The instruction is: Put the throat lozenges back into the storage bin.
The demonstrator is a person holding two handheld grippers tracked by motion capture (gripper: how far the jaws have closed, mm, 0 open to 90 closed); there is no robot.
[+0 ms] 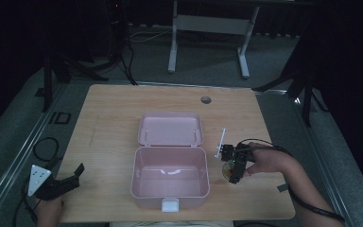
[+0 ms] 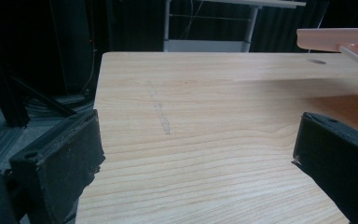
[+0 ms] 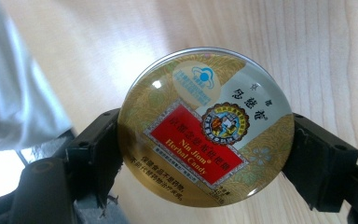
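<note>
Two tongs are at work on the wooden worktop (image 1: 113, 109), one per hand. Our right forearm comes in from the lower right edge, bent at the wrist so the right tongs (image 1: 232, 165) point back toward the pink box, low over the worktop. They are clamped on a round candy tin (image 3: 205, 128) — one black jaw presses each side of its rim, and the tin sits squarely between them. In the right gripper view its lid faces the camera, gold with a red label reading "Nin Jiom Herbal Candy"; the label's long axis runs on a slant, from upper left down to lower right. We cannot tell whether the tin touches the wood or is just above it. In the high view it lies just right of the open pink lunch box (image 1: 170, 176), whose lid (image 1: 170, 128) is folded back flat behind it.

Our left hand (image 1: 49, 210) rests at the worktop's lower left corner, the left tongs (image 1: 78, 171) aimed up and right across the wood. Their jaws stand wide apart with bare worktop between them, well apart from the box.

A thin white stick (image 1: 220, 142) lies just beyond the right tongs.
</note>
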